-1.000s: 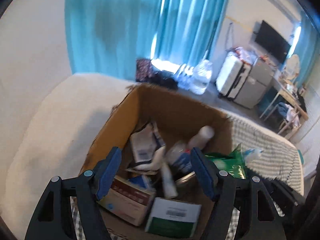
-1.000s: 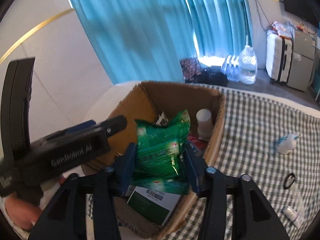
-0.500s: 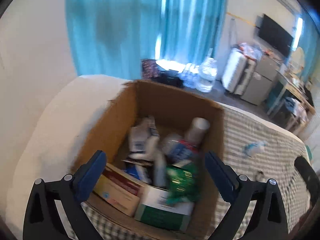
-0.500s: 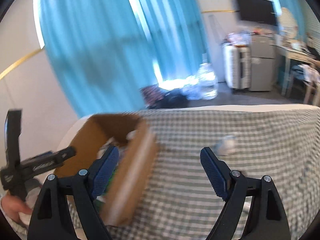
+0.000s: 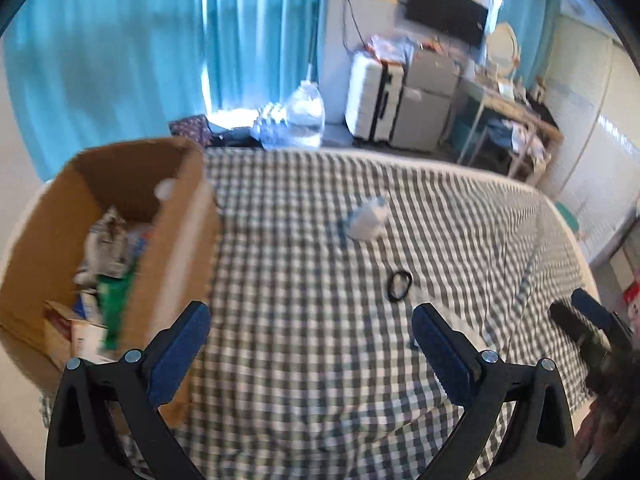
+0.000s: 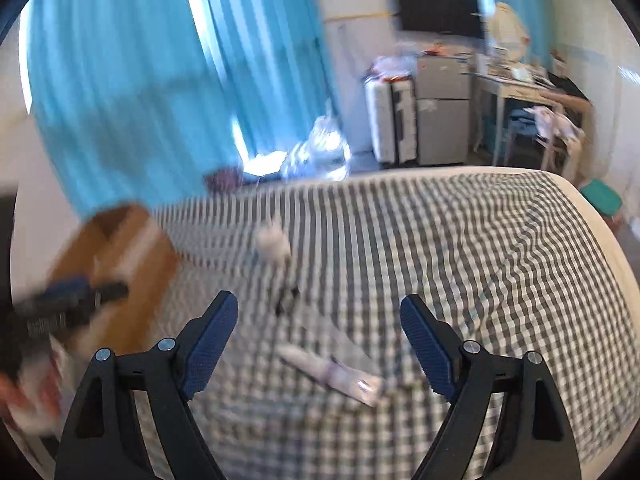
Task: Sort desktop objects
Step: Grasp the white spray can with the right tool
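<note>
The cardboard box (image 5: 120, 236) sits at the left edge of the bed, open at the top, on the checked cloth (image 5: 304, 280); inside it lie a crumpled silvery packet (image 5: 106, 240), a green packet (image 5: 116, 300) standing against the near wall, a white bottle cap (image 5: 165, 189) at the far corner, and flat cartons (image 5: 76, 328) at the near end, the rest too blurred to name; the left gripper (image 5: 308, 344) hangs above the cloth just right of the box, its blue-padded fingers (image 5: 178, 348) spread wide with nothing between them; ahead of it on the cloth lie a small white bottle (image 5: 366, 220) on its side and, nearer, a black hair tie (image 5: 399, 286), well apart from the box; the right gripper (image 6: 318, 344) is likewise wide open and empty, its fingers (image 6: 426, 346) over the cloth; between them, on the cloth, lies a white tube (image 6: 332, 374) at a slant, with the hair tie and the white bottle beyond it, both blurred; the box shows blurred at the left of the right wrist view, with the left gripper in front of it; behind the bed hang blue curtains (image 5: 132, 52), and a large water jug (image 5: 306, 114), a white suitcase (image 5: 374, 100) and a wall television (image 5: 446, 10) stand beyond
</note>
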Demonstrator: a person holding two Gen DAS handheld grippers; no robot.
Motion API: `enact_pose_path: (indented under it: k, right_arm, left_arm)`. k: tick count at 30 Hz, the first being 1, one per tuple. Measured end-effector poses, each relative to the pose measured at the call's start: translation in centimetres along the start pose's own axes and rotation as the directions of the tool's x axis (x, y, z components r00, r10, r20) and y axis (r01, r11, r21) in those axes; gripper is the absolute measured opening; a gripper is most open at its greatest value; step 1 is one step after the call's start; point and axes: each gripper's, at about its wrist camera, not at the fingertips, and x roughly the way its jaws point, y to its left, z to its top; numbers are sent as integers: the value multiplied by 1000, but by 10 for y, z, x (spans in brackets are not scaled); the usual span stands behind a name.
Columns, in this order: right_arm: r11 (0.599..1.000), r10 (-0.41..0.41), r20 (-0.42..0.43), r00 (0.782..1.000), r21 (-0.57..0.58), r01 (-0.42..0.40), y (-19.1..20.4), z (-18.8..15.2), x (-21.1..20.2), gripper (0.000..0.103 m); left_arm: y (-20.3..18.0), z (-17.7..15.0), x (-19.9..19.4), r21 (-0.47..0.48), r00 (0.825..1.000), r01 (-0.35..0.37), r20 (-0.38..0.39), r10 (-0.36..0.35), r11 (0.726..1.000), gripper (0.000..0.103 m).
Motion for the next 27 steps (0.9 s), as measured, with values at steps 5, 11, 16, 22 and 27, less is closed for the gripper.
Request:
enact_pose_path:
  k: [5,11,16,22,27]
  right_arm:
    - [981,43,-142,989,-182,-69,3,-38,48,76]
    - [960,96,-292,951,-225,-166,11,-58,120,59]
    - [944,65,-368,927,-278,-176,21,-72,147,45]
    - [974,188,-299,935,-67,-218,-10,-47,125,21]
    - [972,229,-141,963,91,-218,-55,-24,95,21]
  left_arm:
    - [-17,-5,38,14,997,-14,-70,15,1000,103]
    - [-17,-11,83,25,987,-62,-148,65,998,103]
    - [-8,-10,115,1,978,-82,-192,81,997,103]
    - [-19,5,150,9,982,-40,-184,41,999,103]
    - [-46,26,167,53,993,23,-120,-17,998,103]
